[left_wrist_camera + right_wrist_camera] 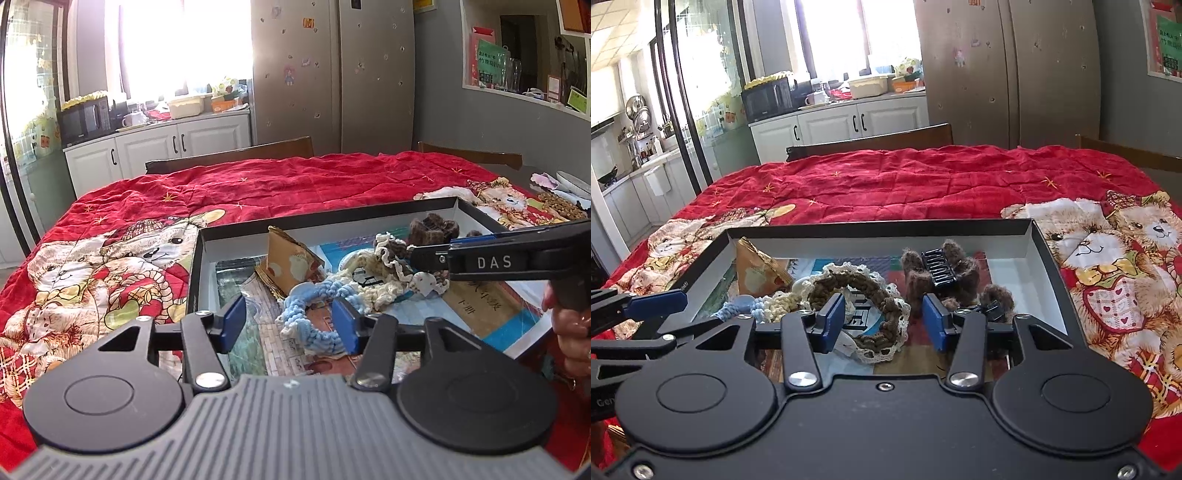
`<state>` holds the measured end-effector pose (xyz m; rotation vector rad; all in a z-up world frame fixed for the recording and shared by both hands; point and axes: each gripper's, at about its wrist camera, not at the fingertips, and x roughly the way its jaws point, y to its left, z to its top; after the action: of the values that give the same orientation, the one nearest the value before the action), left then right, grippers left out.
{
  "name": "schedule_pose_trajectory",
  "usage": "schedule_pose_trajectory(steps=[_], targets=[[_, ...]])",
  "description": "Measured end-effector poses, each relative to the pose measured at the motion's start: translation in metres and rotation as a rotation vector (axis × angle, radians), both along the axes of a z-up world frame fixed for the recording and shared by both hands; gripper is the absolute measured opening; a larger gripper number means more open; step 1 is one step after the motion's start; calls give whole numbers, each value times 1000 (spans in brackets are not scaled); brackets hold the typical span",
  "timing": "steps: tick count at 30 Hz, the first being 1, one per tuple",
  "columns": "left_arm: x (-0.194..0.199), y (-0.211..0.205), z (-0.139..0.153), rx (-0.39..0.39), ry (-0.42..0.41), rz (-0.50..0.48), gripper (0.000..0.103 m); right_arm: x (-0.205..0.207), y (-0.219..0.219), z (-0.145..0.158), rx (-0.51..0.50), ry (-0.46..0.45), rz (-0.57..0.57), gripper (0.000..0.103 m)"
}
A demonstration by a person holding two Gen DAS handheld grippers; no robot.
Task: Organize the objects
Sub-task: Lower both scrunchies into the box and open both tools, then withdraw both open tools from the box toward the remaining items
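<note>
A shallow black box (325, 218) (879, 223) with white inner walls lies on the red quilt. My left gripper (290, 325) is open, and a blue crochet scrunchie (306, 314) lies loose between its blue pads (234, 323). My right gripper (884, 321) is open too, with a brown and white crochet scrunchie (860, 291) lying between its fingers. From the left wrist view it (424, 258) reaches in from the right over a cream scrunchie (373, 291). A tan packet (291, 262) (757, 273) and a furry brown hair clip (938, 271) also sit in the box.
A red teddy-bear quilt (277, 184) (905, 181) covers the table. Dark wooden chairs (236, 155) stand at its far edge. A person's hand (569, 325) holds the right gripper's handle. Dishes and small items (569, 188) lie at the far right.
</note>
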<state>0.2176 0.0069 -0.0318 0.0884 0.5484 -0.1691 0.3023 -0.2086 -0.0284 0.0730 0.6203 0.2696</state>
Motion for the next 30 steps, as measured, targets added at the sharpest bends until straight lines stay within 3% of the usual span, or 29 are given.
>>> schedule_pose_trajectory(steps=[20,30], targets=[[-25,3,27,-30,-101,30,84,-34,0,36,7,-87,23,49],[-44,5,45,-58,-146,31,86,-57,-1,54,5,-123,39,50]])
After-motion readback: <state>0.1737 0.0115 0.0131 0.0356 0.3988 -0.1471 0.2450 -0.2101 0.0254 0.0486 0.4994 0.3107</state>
